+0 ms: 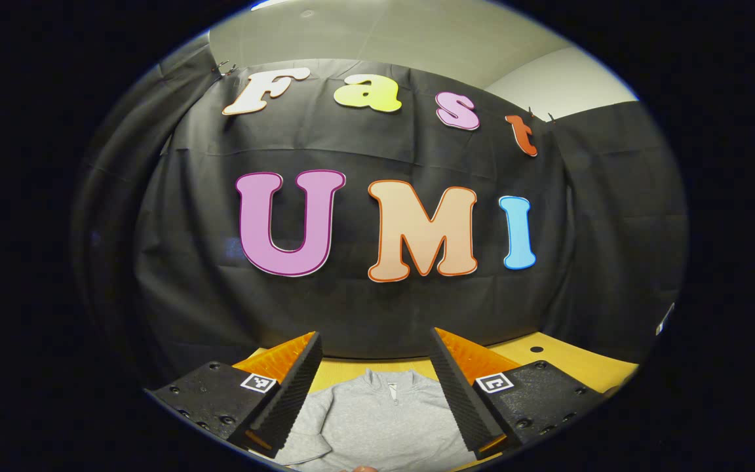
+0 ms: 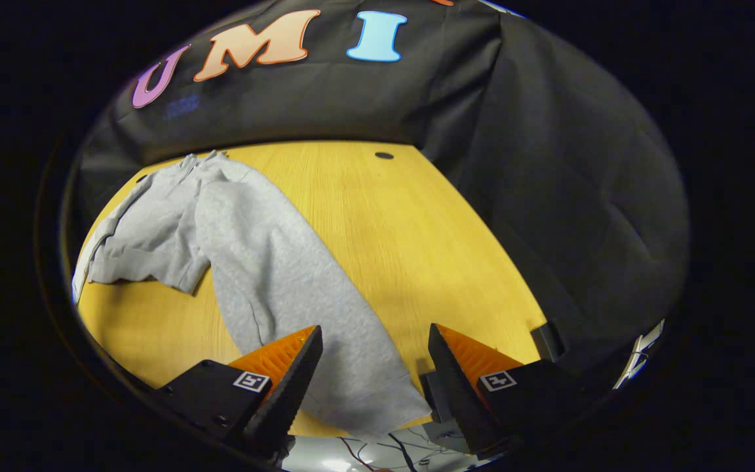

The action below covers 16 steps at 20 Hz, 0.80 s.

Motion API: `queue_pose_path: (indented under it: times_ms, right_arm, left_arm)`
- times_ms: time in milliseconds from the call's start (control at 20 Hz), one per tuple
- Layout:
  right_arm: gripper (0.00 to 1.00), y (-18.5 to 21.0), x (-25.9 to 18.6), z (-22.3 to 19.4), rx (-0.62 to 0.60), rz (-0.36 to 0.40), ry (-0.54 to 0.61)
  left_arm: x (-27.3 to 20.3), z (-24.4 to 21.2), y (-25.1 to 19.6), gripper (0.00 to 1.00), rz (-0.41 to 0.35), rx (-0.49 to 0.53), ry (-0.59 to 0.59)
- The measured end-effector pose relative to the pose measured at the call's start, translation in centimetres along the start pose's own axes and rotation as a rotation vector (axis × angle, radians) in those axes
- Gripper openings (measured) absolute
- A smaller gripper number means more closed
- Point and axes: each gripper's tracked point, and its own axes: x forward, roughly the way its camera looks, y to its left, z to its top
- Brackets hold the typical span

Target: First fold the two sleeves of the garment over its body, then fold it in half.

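Note:
A grey zip-neck garment (image 2: pixel 154 229) lies flat on the yellow table (image 2: pixel 384 229), its collar toward the back wall. One long sleeve (image 2: pixel 286 282) stretches out from it across the table, and its cuff (image 2: pixel 377 400) reaches the near edge. My right gripper (image 2: pixel 375 328) hovers open over that sleeve just short of the cuff, with nothing between its fingers. In the left gripper view the garment's collar and chest (image 1: pixel 384 413) lie low between the fingers of my left gripper (image 1: pixel 376 333), which is open, tilted up toward the wall and holds nothing.
Black cloth walls close the table off at the back and on the right. A small dark hole (image 2: pixel 384 155) sits in the tabletop near the back. Loose cables (image 2: pixel 390 452) hang below the near table edge. Bare tabletop lies to the right of the sleeve.

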Motion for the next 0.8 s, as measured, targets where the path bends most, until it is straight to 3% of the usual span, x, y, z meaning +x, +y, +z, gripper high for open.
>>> queue_pose_path:
  times_ms: [250, 450, 550, 650, 700, 750, 800]
  right_arm:
    - [1.0, 0.5, 1.1, -3.2, 0.001, 0.054, 0.118]
    - [1.0, 1.7, 1.3, -4.5, 0.087, 0.155, 0.18]
    - [0.85, 1.2, 1.6, -4.8, 0.098, 0.16, 0.185]
    - [0.49, 1.2, 1.6, -4.5, 0.139, 0.171, 0.183]
    - [0.17, 1.4, 1.5, -4.4, 0.179, 0.172, 0.182]
    - [0.16, 1.3, 1.5, -4.5, 0.229, 0.164, 0.198]
    - [0.07, 1.4, 1.4, -4.5, 0.275, 0.165, 0.205]
  left_arm:
    - [0.1, -0.2, -2.7, 0.94, 0.001, 0.007, 0.008]
    - [0.3, -0.2, -5.3, 0.94, 0.0, 0.014, 0.009]
    - [0.3, 0.0, -6.5, 0.95, 0.0, 0.005, 0.005]
    - [0.1, 0.0, -7.3, 0.94, -0.006, 0.0, 0.005]
    - [0.0, 0.2, -7.4, 0.95, -0.007, 0.002, 0.0]
    - [-0.2, 0.2, -7.2, 0.93, -0.006, 0.006, -0.006]
    - [-0.3, 0.3, -6.8, 0.93, -0.005, 0.011, -0.009]
